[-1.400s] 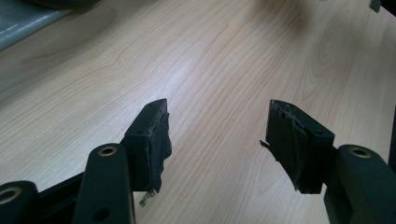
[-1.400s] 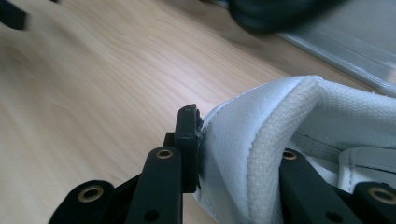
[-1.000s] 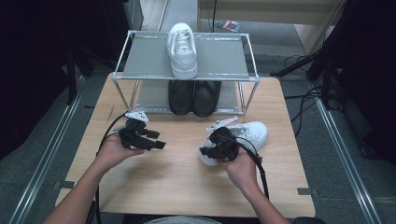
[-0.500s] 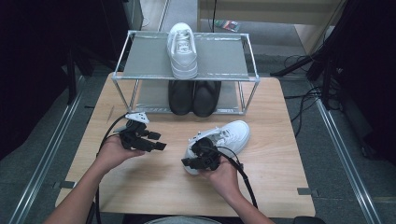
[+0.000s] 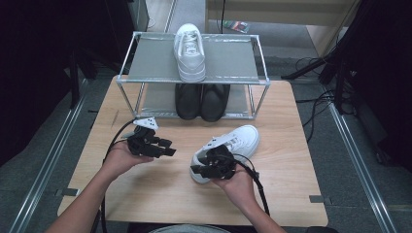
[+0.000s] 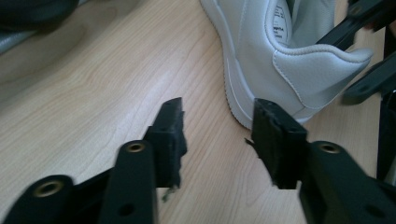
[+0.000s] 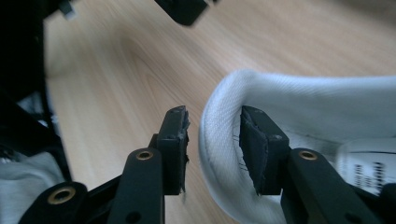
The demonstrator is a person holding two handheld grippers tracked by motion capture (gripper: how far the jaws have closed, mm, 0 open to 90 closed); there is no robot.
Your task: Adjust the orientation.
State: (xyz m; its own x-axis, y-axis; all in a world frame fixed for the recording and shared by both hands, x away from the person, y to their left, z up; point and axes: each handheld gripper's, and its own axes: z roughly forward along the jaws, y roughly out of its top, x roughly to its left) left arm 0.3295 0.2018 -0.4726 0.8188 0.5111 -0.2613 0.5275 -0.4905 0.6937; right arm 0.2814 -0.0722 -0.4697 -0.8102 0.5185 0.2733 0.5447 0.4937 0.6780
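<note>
your right gripper (image 5: 210, 166) has slid the white sneaker (image 5: 240, 143) toward desk (image 5: 160, 194) centre, and its jaws, just opening, now straddle the padded heel collar loosely. your left gripper (image 5: 156, 148) has just narrowed its jaws on nothing. likely a handover or regrip. smooth leather upper, woven lining, rubbery sole.

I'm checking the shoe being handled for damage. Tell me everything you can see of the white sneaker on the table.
The white sneaker is a low-top with laces, smooth leather-like sides, a stitched heel panel, a woven fabric lining and a printed label inside. It lies upright on the wooden table in front of the rack, toe pointing away to the right. The right tongs straddle its heel collar, one jaw inside, one outside, having just been opening. The left tongs, just closing, stand near the heel without touching. No damage shows.
</note>
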